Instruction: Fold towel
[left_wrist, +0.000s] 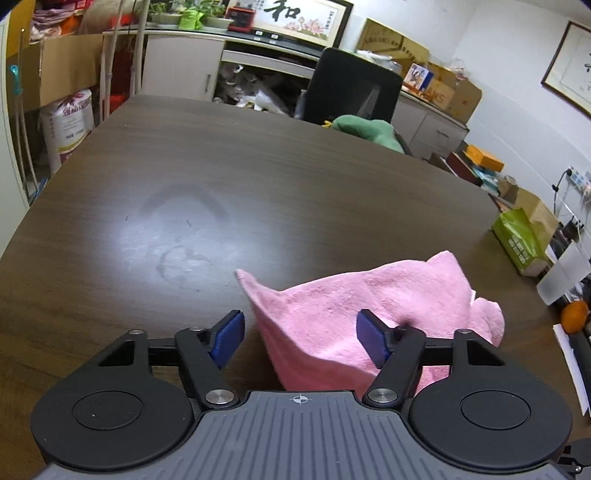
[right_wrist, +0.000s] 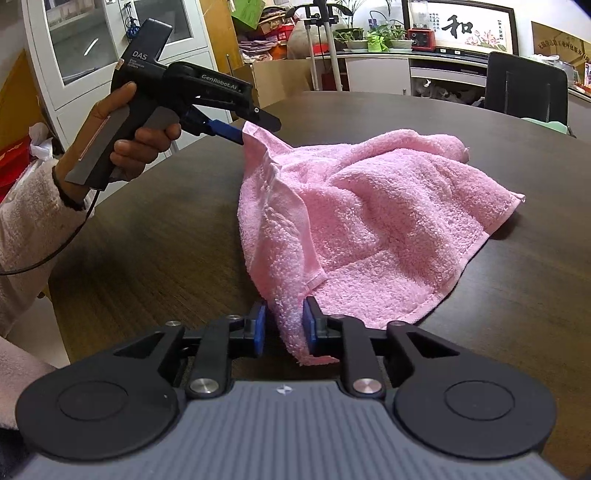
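The pink terry-cloth towel (right_wrist: 369, 221) lies rumpled on the dark wooden table (right_wrist: 166, 240). A raised far-left corner appears pinched in the left gripper (right_wrist: 240, 134), though its jaws show half-open. A near fold hangs between the partly open right gripper (right_wrist: 283, 326), ready for spreading.

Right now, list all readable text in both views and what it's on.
"DAS": left gripper, handle top.
"GenRobot.AI": same gripper's body.
"和": framed picture on the back wall.
Small print under "DAS", sack, green box, cardboard boxes: too blurred to read.
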